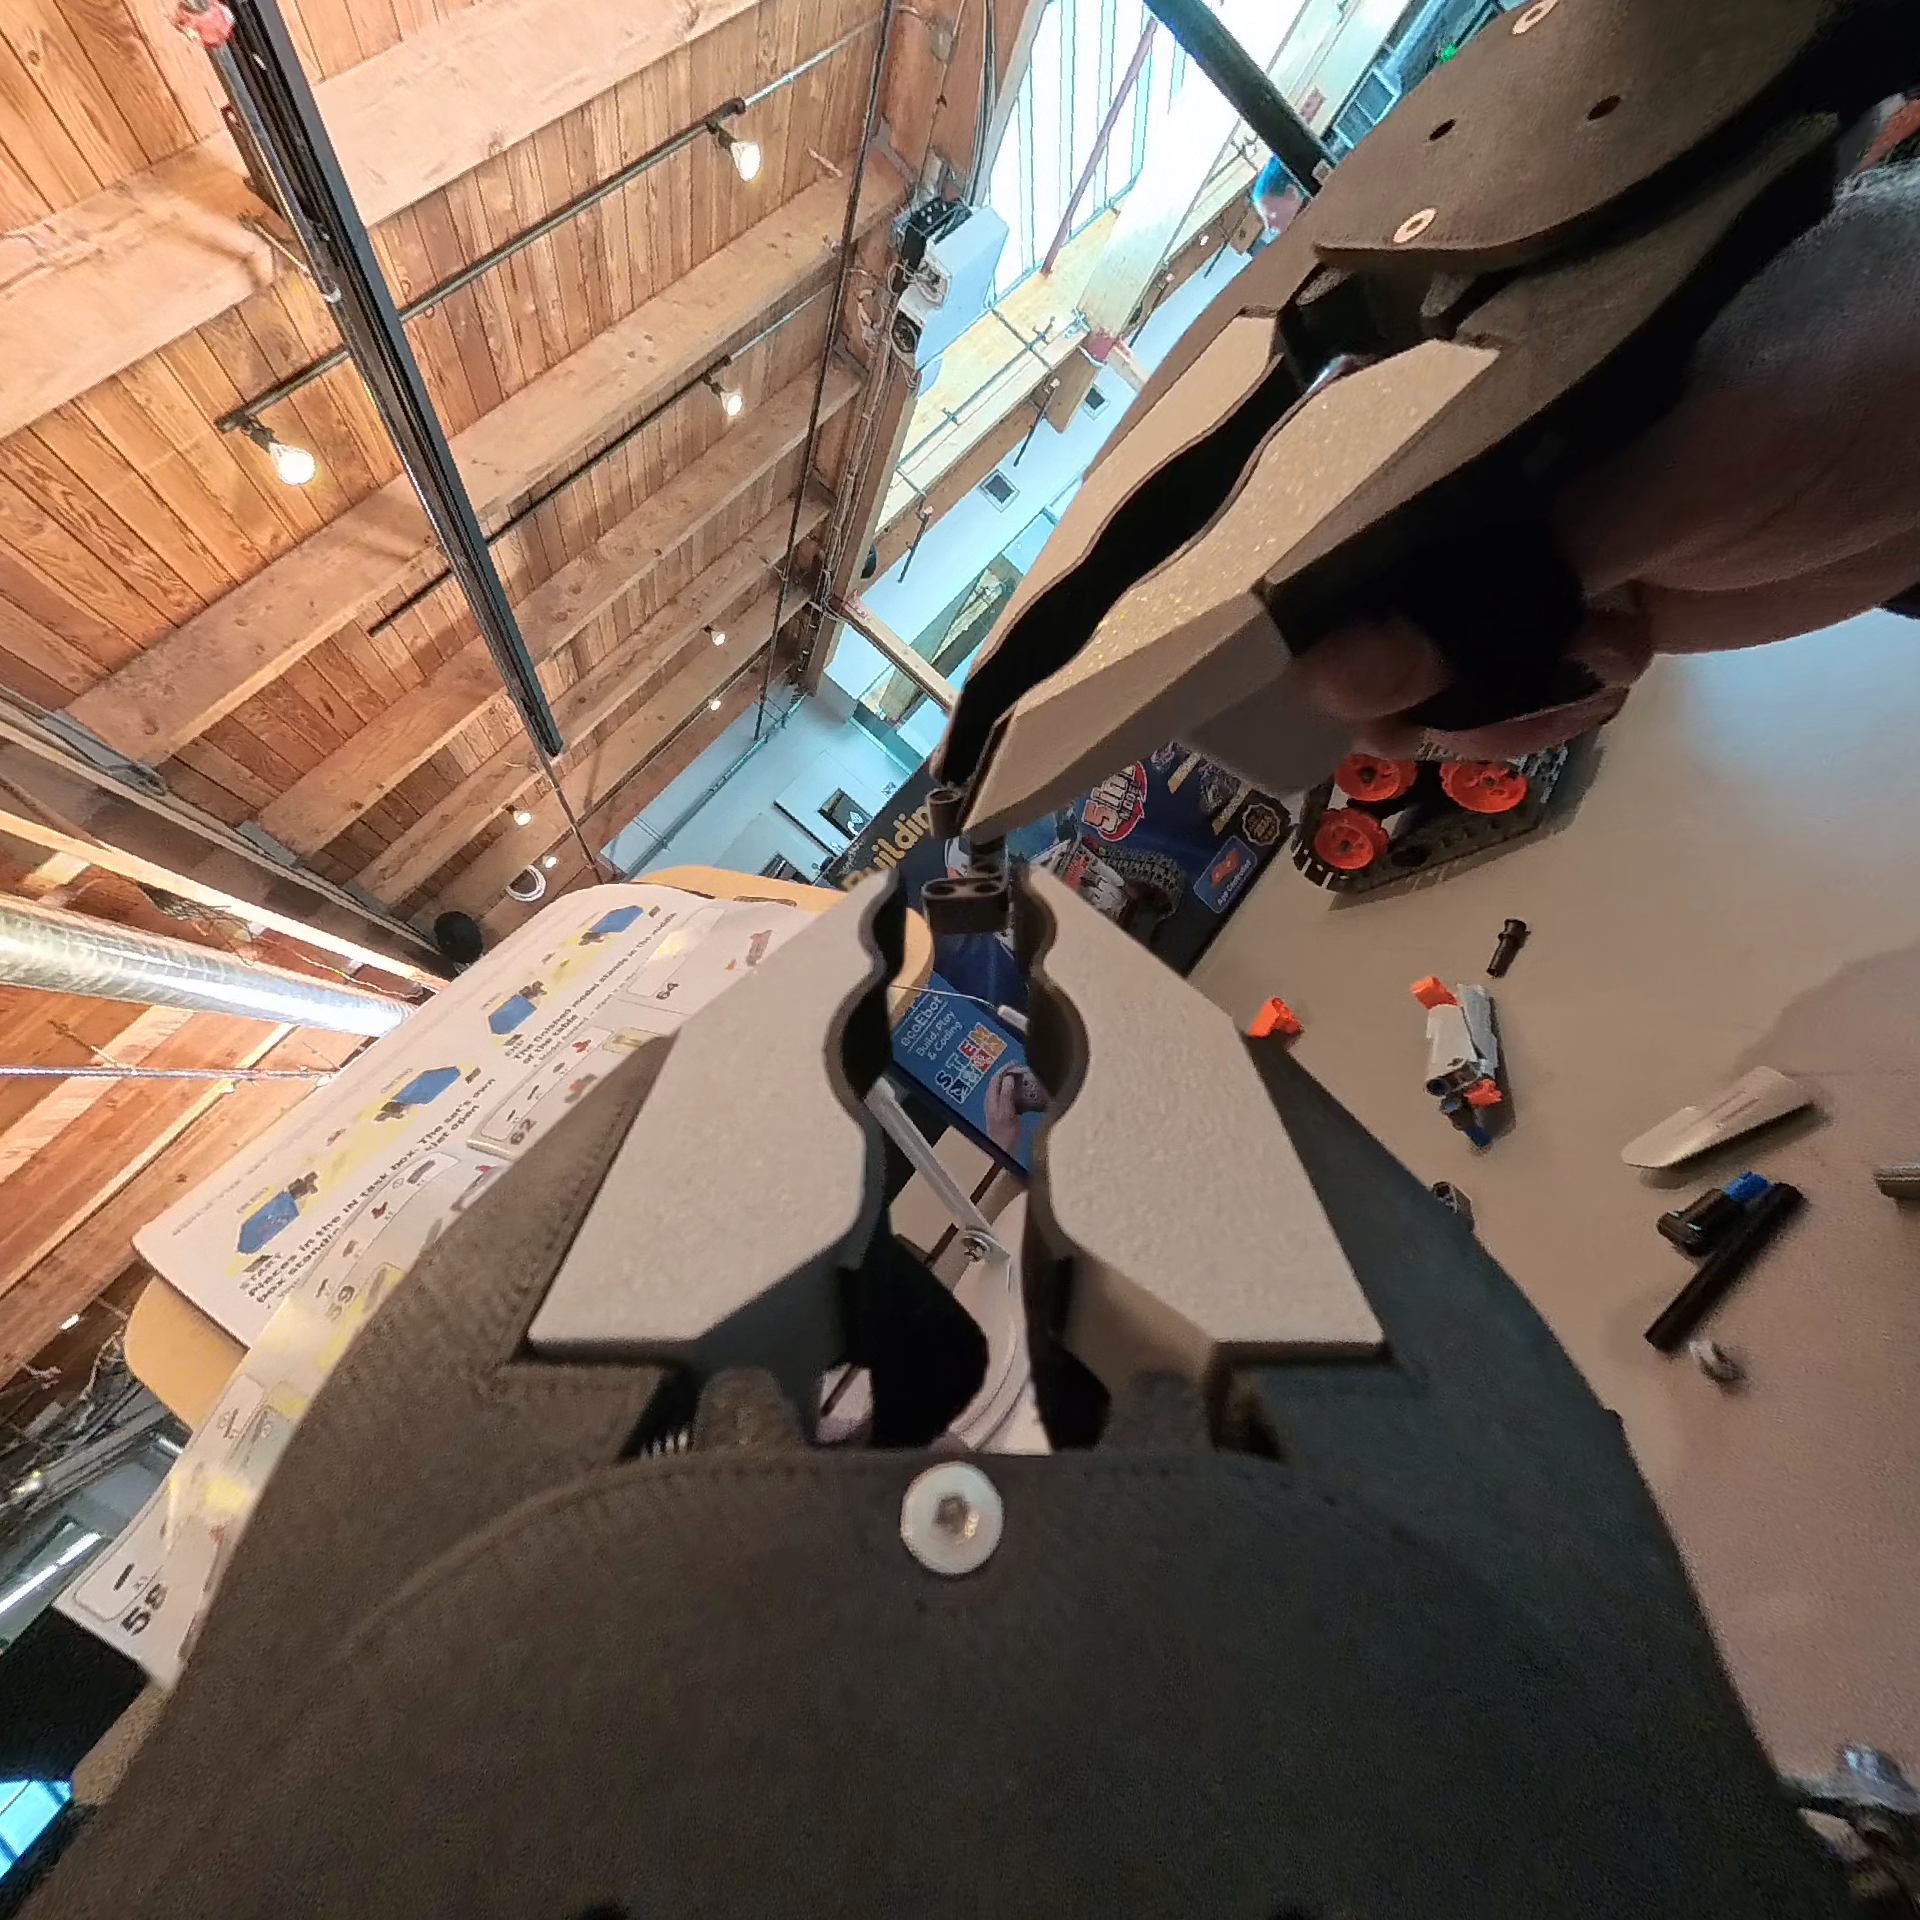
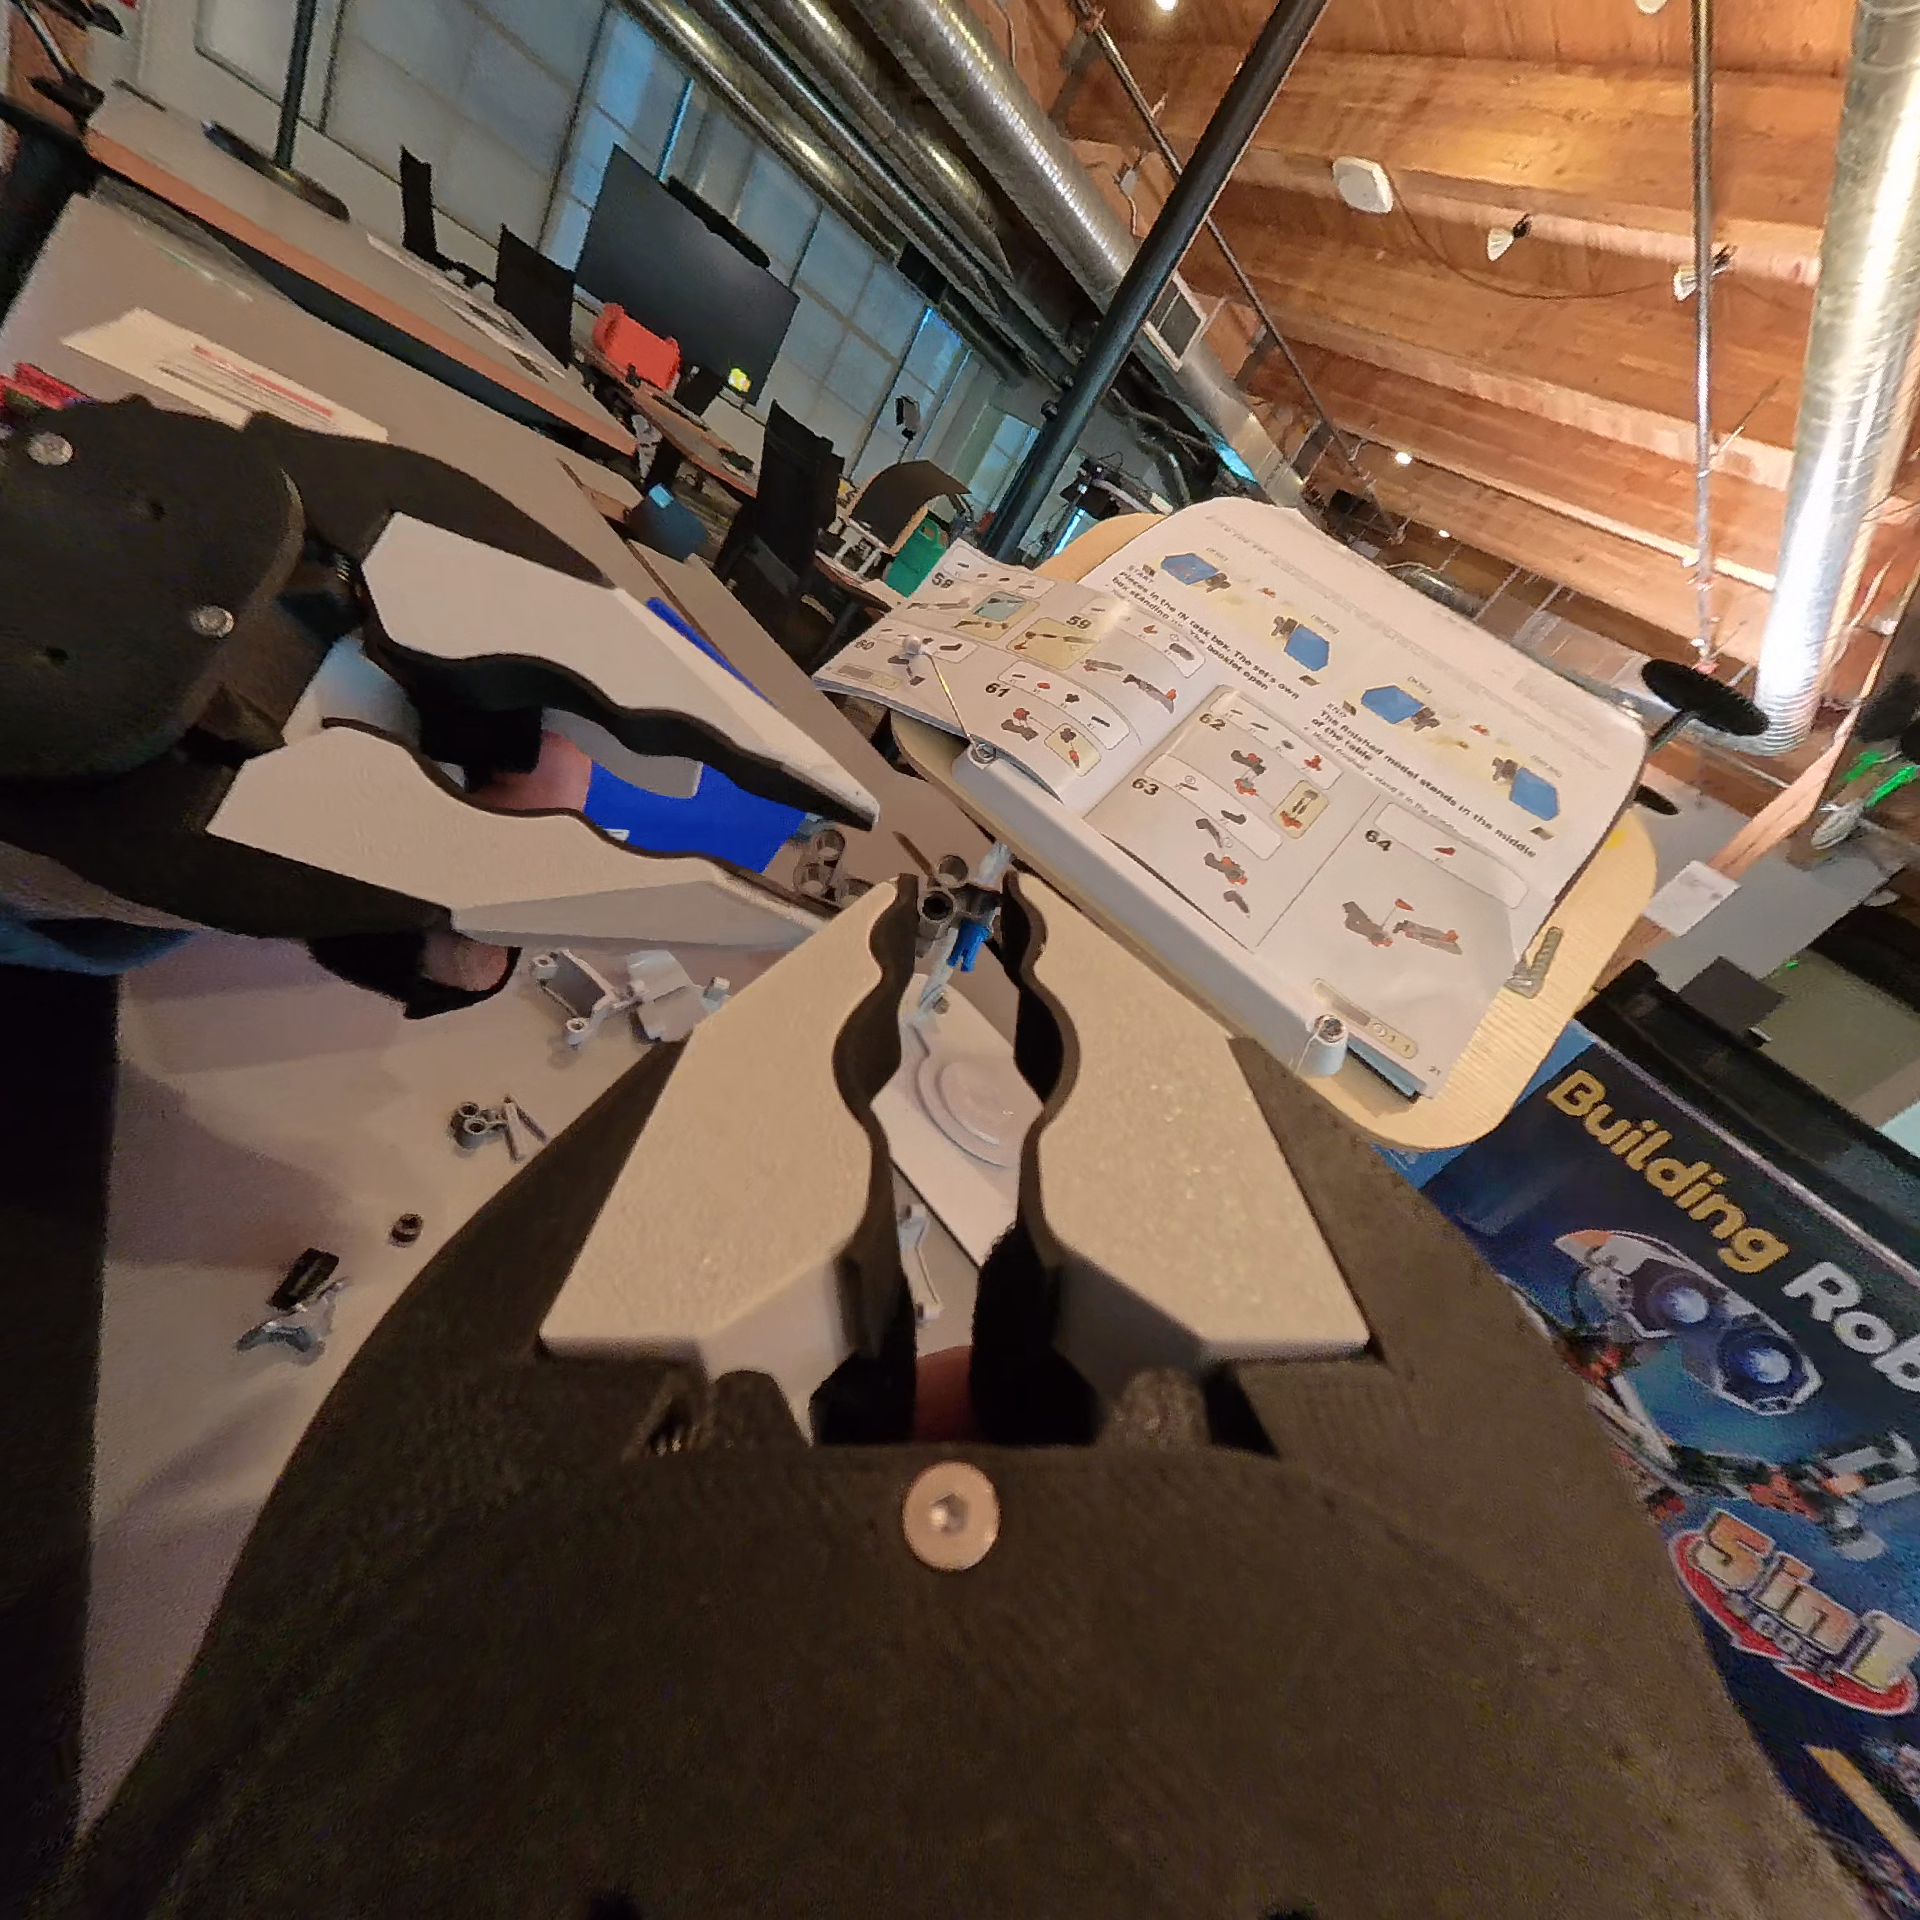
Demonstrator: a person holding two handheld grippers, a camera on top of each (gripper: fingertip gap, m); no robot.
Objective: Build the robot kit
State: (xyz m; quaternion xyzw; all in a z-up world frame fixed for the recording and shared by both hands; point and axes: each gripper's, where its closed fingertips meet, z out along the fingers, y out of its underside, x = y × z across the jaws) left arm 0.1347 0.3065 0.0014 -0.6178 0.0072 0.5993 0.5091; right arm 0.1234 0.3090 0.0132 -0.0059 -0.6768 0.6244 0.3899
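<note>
**Both grippers holding small parts, tip to tip above the table**

Left gripper (image 1: 961,914): jaws narrow, closed on a black connector (image 1: 968,902) pinched at the very tips. Held up in the air, off the table (image 1: 1714,831).

Right gripper (image 2: 956,906): jaws narrow, closed on a small dark piece (image 2: 938,906) with a blue pin (image 2: 971,940) just beside it. In the left wrist view its tips come in from above, right over the connector. The two parts look to be touching; whether one is seated in the other cannot be told.

Built so far, as seen: a tracked vehicle (image 1: 1423,821) with orange wheels stands at the far side of the table, by the printed box (image 2: 1714,1351). Loose parts lie scattered: a grey and orange sub-assembly (image 1: 1460,1049), a black rod (image 1: 1725,1273), small grey bits (image 2: 613,992).

An open instruction booklet (image 2: 1299,748) rests on a tilted wooden stand (image 2: 1558,1039), just beyond the gripper tips.

Containers: the printed box lies closed side up, contents not visible. A blue tub-like thing (image 2: 707,831) sits behind the left gripper, mostly hidden. What is in it cannot be told.
</note>
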